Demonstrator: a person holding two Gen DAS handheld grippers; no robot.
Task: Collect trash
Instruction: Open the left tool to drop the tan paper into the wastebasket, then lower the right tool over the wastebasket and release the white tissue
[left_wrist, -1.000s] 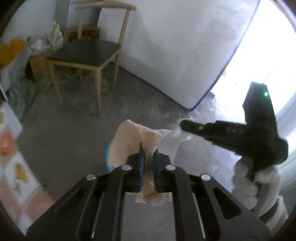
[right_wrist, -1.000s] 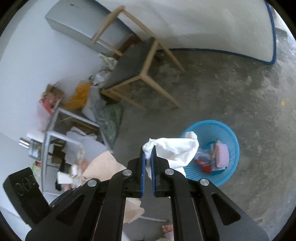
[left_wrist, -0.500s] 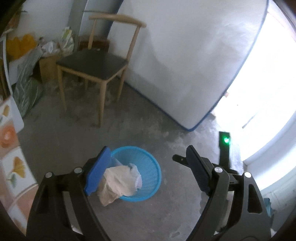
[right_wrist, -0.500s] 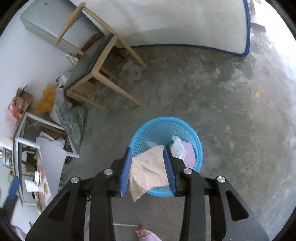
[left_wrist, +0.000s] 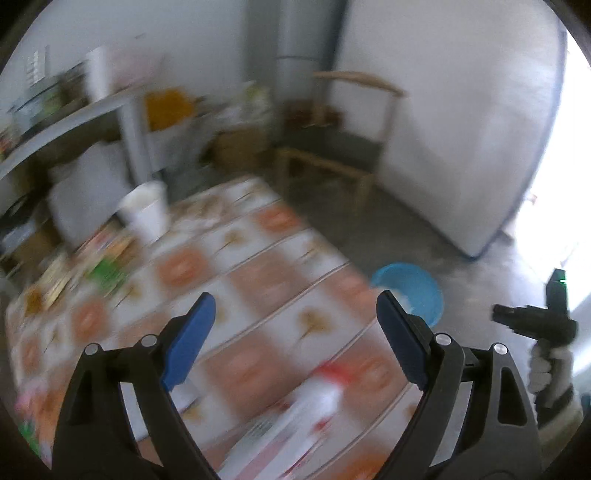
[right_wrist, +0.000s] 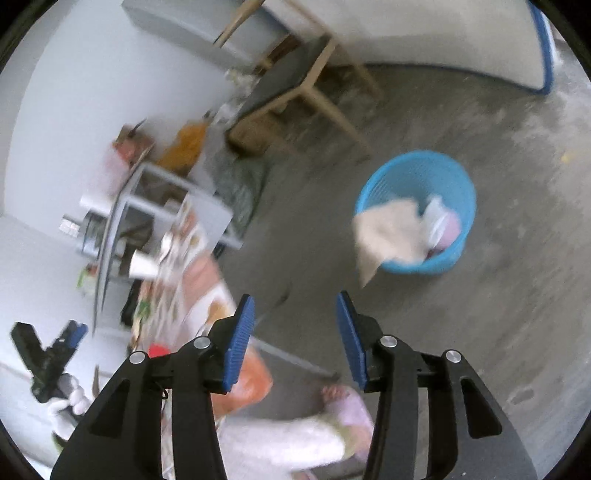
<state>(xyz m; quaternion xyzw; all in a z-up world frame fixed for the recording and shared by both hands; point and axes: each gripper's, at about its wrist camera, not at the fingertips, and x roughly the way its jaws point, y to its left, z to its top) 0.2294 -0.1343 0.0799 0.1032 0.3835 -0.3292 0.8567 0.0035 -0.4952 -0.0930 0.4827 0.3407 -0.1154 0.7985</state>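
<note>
Both grippers have just been opening, and nothing is between the jaws of either. The left gripper (left_wrist: 295, 332) stands wide apart over the patterned surface (left_wrist: 258, 288), while the right gripper (right_wrist: 293, 339) is partly apart above the bare concrete floor (right_wrist: 498, 295). That fits a drop just made: the trash sits in the blue basket (right_wrist: 417, 170) on the floor, beside the corner of the surface and in front of the wooden chair (right_wrist: 295, 77).

The beige paper (right_wrist: 384, 232) is crumpled and soft-looking; it lies over the near rim of the basket with one corner hanging down outside the wall, so I judge it only loosely lodged. Just behind it inside the basket are a white wad (right_wrist: 434, 218) and something pale pink (right_wrist: 452, 229).

The left gripper faces the surface, likely for the next pick. A white cup (left_wrist: 146, 210) and blurred colourful litter (left_wrist: 103, 266) lie at its far side, and a red and white packet (left_wrist: 317, 398) lies near the jaws. Blur hides the details.
</note>
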